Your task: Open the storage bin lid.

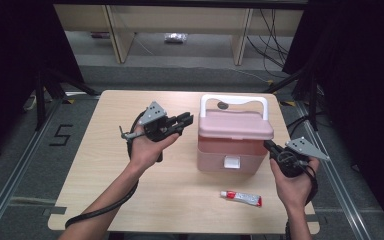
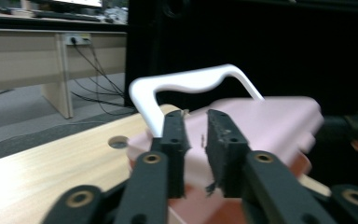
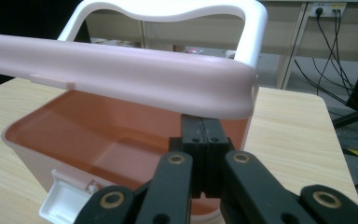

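A pink storage box (image 1: 228,154) with a white handle (image 1: 234,100) stands at the table's middle right. Its lid (image 1: 235,125) is raised a little, and the reddish inside (image 3: 98,135) shows under it. My right gripper (image 1: 268,145) is at the box's right side. Its jaws are shut together with nothing between them, and its tips (image 3: 204,123) sit right under the lid's rim (image 3: 223,100). My left gripper (image 1: 186,120) hovers just left of the box and points at the lid (image 2: 261,121). Its jaws (image 2: 196,128) stand a little apart and hold nothing.
A white tube with a red cap (image 1: 241,198) lies on the wooden table (image 1: 105,165) in front of the box. A white latch (image 1: 231,162) hangs open on the box's front. Black curtains, tripod legs and cables surround the table.
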Motion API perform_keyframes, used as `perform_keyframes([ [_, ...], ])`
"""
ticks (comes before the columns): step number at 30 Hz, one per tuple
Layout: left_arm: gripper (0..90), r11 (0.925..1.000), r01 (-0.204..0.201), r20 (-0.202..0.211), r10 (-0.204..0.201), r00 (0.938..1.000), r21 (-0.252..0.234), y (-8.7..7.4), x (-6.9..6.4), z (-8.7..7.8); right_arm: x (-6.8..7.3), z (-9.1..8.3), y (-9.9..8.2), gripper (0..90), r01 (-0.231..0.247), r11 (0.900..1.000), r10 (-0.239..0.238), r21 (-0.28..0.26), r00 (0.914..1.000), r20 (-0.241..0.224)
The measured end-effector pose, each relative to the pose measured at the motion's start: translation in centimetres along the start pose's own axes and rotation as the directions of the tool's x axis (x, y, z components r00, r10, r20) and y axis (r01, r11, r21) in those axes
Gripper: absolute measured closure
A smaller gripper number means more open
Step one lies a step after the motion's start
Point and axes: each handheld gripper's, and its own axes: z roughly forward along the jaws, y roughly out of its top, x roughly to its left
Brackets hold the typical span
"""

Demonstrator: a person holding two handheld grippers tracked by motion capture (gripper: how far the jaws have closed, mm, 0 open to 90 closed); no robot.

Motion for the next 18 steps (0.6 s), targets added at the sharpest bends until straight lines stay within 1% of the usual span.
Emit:
perform_keyframes([
  [1, 81.5, 0.9999, -0.007, 0.008, 0.007, 0.9999, 0.01, -0.4, -0.2, -0.2, -0.2, 0.1, 0.1, 90.0, 0.028, 0.9995, -0.028, -0.015, 0.9996, -0.004],
  [2, 83.0, 0.9997, -0.018, 0.012, 0.018, 0.9998, 0.016, -0.7, -0.4, -0.3, -0.1, 0.0, 0.1, 90.0, 0.018, 0.9998, -0.018, -0.007, 0.9998, 0.005],
  [3, 84.3, 0.9993, -0.025, 0.013, 0.025, 0.9996, 0.026, -1.1, -0.6, -0.4, 0.0, 0.1, 0.2, 90.0, 0.011, 0.9999, -0.011, -0.007, 0.9999, 0.002],
  [4, 85.4, 0.9987, -0.036, 0.015, 0.036, 0.9993, 0.036, -1.6, -0.7, -0.4, 0.0, 0.1, 0.2, 90.0, 0.014, 0.9999, -0.014, -0.009, 0.9999, 0.001],
  [5, 86.3, 0.9982, -0.041, 0.018, 0.04, 0.999, 0.045, -1.9, -0.9, -0.4, 0.0, 0.1, 0.2, 90.0, 0.014, 0.9998, -0.014, -0.011, 0.9999, 0.002],
  [6, 86.8, 0.9975, -0.043, 0.026, 0.042, 0.9988, 0.055, -2.4, -1.0, -0.4, -0.1, 0.2, 0.2, 90.0, 0.024, 0.9996, -0.024, -0.016, 0.9997, -0.005],
  [7, 87.4, 0.9971, -0.042, 0.031, 0.04, 0.9987, 0.063, -2.9, -1.1, -0.3, -0.1, 0.2, 0.2, 90.0, 0.018, 0.9997, -0.018, -0.016, 0.9998, -0.003],
  [8, 88.0, 0.9965, -0.049, 0.036, 0.047, 0.9983, 0.067, -3.5, -1.3, -0.2, -0.1, 0.1, 0.2, 90.0, 0.012, 0.9998, -0.012, -0.015, 0.9999, -0.006],
  [10, 88.8, 0.9961, -0.066, 0.055, 0.063, 0.9965, 0.059, -4.2, -1.6, 0.1, 0.0, 0.1, 0.3, 90.0, 0.005, 0.9999, -0.005, -0.009, 1.0, 0.004],
  [11, 88.9, 0.9951, -0.082, 0.067, 0.078, 0.9947, 0.056, -4.6, -1.7, 0.3, -0.1, 0.2, 0.3, 90.0, 0.008, 0.9999, -0.009, -0.013, 0.9999, -0.006],
  [12, 89.0, 0.9943, -0.094, 0.079, 0.09, 0.9928, 0.051, -5.0, -2.0, 0.5, -0.1, 0.2, 0.3, 90.0, 0.017, 0.9997, -0.017, -0.016, 0.9999, -0.001],
  [13, 89.0, 0.9924, -0.11, 0.09, 0.105, 0.9904, 0.055, -5.3, -2.2, 0.7, 0.0, 0.1, 0.3, 90.0, 0.005, 0.9999, -0.005, -0.014, 1.0, 0.003],
  [14, 89.0, 0.9908, -0.125, 0.101, 0.119, 0.9877, 0.053, -5.6, -2.4, 0.9, -0.1, 0.1, 0.4, 90.0, 0.022, 0.9997, -0.022, -0.014, 0.9997, 0.008],
  [16, 89.1, 0.9888, -0.139, 0.106, 0.133, 0.9854, 0.054, -6.1, -2.6, 1.3, 0.0, 0.1, 0.4, 90.0, 0.013, 0.9999, -0.013, -0.006, 0.9999, 0.008],
  [17, 89.2, 0.9887, -0.14, 0.109, 0.134, 0.985, 0.053, -6.2, -2.8, 1.4, 0.1, 0.0, 0.5, 90.0, 0.0, 1.0, 0.0, 0.004, 1.0, 0.009],
  [18, 89.3, 0.9887, -0.141, 0.113, 0.135, 0.9843, 0.049, -6.3, -2.9, 1.5, -0.3, 0.1, 0.6, 90.0, 0.046, 0.9989, -0.046, -0.001, 0.9989, 0.01],
])
